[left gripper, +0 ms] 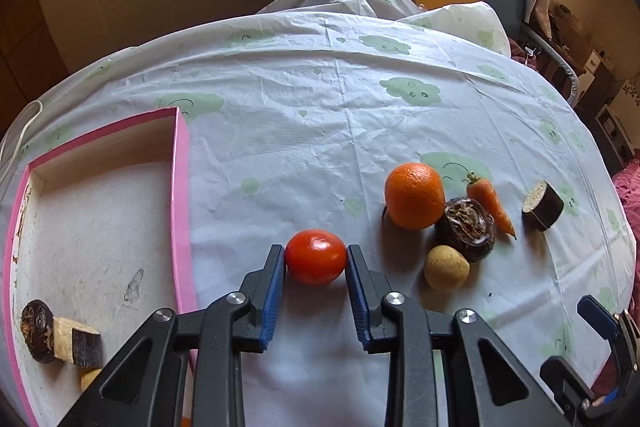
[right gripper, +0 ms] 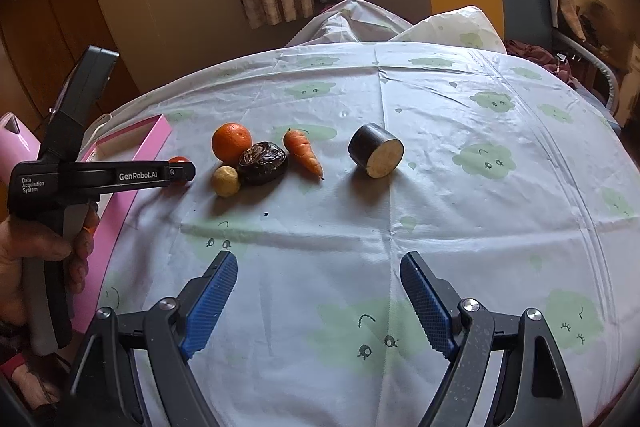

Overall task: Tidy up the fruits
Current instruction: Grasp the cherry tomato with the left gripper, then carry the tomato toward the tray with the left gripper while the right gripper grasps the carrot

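Step in hand: picking the tomato (left gripper: pixel 315 257), in my judgement; it is the piece nearest to the pink box (left gripper: pixel 181 187) and it sits on the counter (left gripper: pixel 320 99) just beside the box's right wall.
Left gripper (left gripper: pixel 316 259): the jaws are narrow and closed on the tomato, one blue pad touching each side of it. The fruit rests on the cloth, not lifted yet.
Tomato relative to jaws: between the tips, at the front part of the pads, not deep inside.
Right gripper (right gripper: pixel 318 279): the jaws stand wide with nothing between them, above bare cloth, well apart from the fruits.
Next move: I think a lift and a carry to the left over the pink wall, then a release inside. The tomato is smooth and round, so the grip near the tips may slip.
Box content: a dark round piece (left gripper: pixel 38 331) and a cut eggplant piece (left gripper: pixel 78 341) lie in the near corner.
Left to do: orange (left gripper: pixel 415 195), carrot (left gripper: pixel 490 203), eggplant chunk (left gripper: pixel 543 205), dark round fruit (left gripper: pixel 466 229) and small yellow fruit (left gripper: pixel 446 266) wait on the right side.
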`<state>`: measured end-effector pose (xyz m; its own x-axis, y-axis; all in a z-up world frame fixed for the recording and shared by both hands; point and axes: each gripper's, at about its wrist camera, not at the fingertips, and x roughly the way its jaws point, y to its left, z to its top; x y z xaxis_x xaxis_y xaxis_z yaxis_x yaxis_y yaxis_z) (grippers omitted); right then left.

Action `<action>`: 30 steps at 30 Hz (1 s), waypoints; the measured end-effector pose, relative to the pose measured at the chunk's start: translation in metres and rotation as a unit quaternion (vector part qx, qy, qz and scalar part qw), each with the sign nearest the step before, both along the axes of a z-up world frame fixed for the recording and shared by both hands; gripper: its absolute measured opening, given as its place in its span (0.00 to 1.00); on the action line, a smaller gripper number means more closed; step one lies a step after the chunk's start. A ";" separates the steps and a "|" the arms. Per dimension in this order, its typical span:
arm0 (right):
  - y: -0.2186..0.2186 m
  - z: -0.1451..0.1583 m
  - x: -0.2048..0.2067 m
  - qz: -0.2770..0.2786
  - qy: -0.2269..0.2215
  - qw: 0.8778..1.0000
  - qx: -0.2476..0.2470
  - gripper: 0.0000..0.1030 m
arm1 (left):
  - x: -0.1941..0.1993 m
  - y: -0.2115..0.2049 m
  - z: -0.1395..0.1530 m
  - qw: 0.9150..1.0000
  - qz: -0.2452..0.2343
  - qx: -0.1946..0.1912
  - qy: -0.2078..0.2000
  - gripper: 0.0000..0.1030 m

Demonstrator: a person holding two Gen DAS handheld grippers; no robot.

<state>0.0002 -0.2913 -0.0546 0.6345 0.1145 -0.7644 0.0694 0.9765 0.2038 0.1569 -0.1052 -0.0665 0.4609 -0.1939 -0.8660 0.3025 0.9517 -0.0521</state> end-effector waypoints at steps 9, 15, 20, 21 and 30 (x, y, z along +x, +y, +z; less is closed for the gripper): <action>-0.013 -0.001 0.003 -0.029 0.011 1.000 0.003 0.82 | -0.068 -0.001 0.013 0.999 -0.017 -0.032 -0.034 0.30; -0.017 0.002 0.003 -0.029 0.012 0.999 0.011 0.67 | -0.097 -0.005 -0.005 0.998 -0.032 -0.036 -0.042 0.30; -0.014 0.004 0.013 -0.016 0.017 0.999 0.023 0.40 | -0.101 -0.001 -0.009 0.997 -0.032 -0.060 -0.048 0.30; -0.013 0.005 0.016 -0.009 0.015 1.000 0.026 0.40 | -0.101 0.000 -0.009 0.996 -0.033 -0.063 -0.049 0.30; 0.004 0.017 0.063 0.038 0.006 0.999 0.019 0.39 | -0.103 0.001 -0.011 0.996 -0.029 -0.069 -0.055 0.30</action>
